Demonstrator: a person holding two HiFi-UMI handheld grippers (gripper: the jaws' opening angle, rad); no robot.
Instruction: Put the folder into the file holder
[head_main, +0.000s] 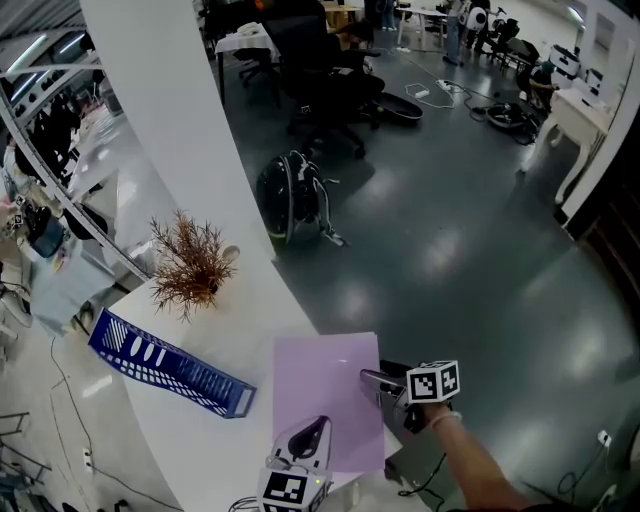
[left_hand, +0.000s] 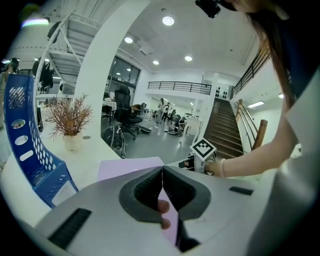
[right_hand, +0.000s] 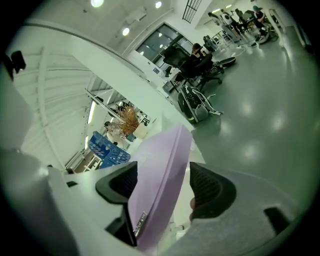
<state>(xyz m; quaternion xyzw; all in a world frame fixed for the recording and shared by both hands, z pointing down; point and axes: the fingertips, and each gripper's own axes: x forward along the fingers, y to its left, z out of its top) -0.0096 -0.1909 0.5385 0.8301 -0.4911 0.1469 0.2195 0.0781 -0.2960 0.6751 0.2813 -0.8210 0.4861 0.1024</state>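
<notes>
I judge that the lilac folder (head_main: 325, 395) is held by its near edge so that one grip can steer it to the blue file holder (head_main: 165, 365), which lies on the bench (head_main: 250, 310) ahead and left of both jaws. The left gripper (left_hand: 162, 185) is clamped on that edge. The right gripper (right_hand: 162, 182) gapes wide, with the folder's side edge between its jaws, nearer one pad and not squeezed.

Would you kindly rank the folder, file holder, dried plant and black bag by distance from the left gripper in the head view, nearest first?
1. Folder, in the left gripper.
2. File holder, to its left.
3. Dried plant, farther back.
4. Black bag, on the floor.
</notes>
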